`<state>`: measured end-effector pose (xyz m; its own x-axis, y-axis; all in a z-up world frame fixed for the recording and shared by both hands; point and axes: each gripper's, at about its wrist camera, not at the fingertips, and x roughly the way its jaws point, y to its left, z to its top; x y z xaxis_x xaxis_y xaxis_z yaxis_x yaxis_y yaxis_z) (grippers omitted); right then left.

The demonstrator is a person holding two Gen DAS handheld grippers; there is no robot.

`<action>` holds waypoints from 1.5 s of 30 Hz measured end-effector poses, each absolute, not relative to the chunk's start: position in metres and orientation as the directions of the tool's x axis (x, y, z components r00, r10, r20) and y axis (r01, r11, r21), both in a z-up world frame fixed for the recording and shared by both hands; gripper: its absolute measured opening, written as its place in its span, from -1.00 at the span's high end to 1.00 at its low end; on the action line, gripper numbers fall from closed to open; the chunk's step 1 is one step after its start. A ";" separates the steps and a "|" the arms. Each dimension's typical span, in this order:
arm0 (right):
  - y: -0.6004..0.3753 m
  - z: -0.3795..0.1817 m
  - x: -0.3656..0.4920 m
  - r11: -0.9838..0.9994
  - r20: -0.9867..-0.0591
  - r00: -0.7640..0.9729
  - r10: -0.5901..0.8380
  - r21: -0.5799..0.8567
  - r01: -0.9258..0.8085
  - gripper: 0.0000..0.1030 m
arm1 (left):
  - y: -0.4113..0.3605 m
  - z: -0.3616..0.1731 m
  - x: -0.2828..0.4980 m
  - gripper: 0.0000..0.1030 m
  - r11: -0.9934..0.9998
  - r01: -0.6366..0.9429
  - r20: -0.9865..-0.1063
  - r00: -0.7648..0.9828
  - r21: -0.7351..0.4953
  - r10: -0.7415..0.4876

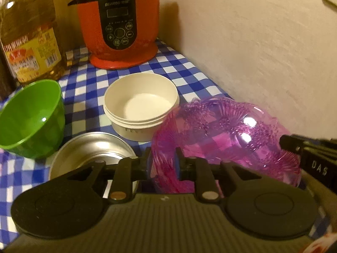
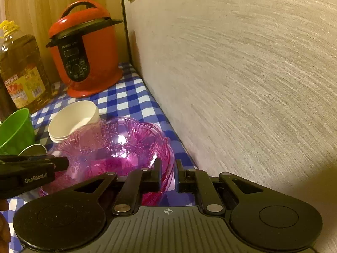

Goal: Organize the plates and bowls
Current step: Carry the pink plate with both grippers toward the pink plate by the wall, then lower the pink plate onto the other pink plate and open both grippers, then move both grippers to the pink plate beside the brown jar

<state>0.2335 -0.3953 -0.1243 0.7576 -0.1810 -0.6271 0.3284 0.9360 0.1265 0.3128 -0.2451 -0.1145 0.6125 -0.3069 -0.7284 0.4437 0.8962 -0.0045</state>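
Right wrist view: the right gripper (image 2: pixel 168 174) pinches the pink bowl (image 2: pixel 118 145) at its 5 o'clock rim, probably to steady it; the left gripper (image 1: pixel 162 161) straddles the opposite rim, fingers narrow, contact unclear; white bowl (image 2: pixel 73 120) at 11 o'clock.

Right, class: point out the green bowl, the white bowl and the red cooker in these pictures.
green bowl (image 1: pixel 31 118): left wrist view, on its inside wall.
white bowl (image 1: pixel 141 105): left wrist view, on its inner floor.
red cooker (image 2: pixel 101 59): right wrist view, on its red side wall.
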 end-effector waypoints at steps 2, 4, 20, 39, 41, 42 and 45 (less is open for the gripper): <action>-0.395 -0.125 0.234 0.937 -0.623 0.759 -0.188 0.119 0.329 0.77 | -0.245 -0.114 0.313 0.45 0.897 0.442 -0.728 0.614 -0.002 -0.304; -0.396 -0.124 0.233 0.936 -0.614 0.769 -0.179 0.134 0.324 0.44 | -0.243 -0.113 0.312 0.36 0.899 0.438 -0.721 0.617 -0.019 -0.316; -0.382 -0.105 0.204 0.939 -0.592 0.793 -0.143 0.173 0.298 0.02 | -0.213 -0.085 0.279 0.36 0.909 0.395 -0.689 0.622 -0.135 -0.373; -0.316 -0.053 0.134 0.941 -0.596 0.803 -0.010 0.265 0.209 0.02 | -0.113 -0.040 0.189 0.30 0.961 0.239 -0.711 0.651 -0.141 -0.266; -0.305 -0.049 0.128 0.946 -0.593 0.805 0.008 0.265 0.187 0.02 | -0.101 -0.036 0.181 0.30 0.965 0.220 -0.713 0.654 -0.140 -0.253; -0.299 -0.047 0.126 0.949 -0.592 0.806 0.015 0.263 0.175 0.02 | -0.095 -0.034 0.176 0.30 0.968 0.212 -0.713 0.657 -0.138 -0.245; -0.281 -0.043 0.119 0.955 -0.591 0.806 0.042 0.261 0.141 0.02 | -0.077 -0.028 0.164 0.29 0.973 0.186 -0.710 0.666 -0.136 -0.226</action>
<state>0.1187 -0.2812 -0.0427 0.8058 0.0425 -0.5907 0.1408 0.9551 0.2607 0.1641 -0.0773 -0.0283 0.6663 -0.2263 -0.7105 0.1858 0.9732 -0.1356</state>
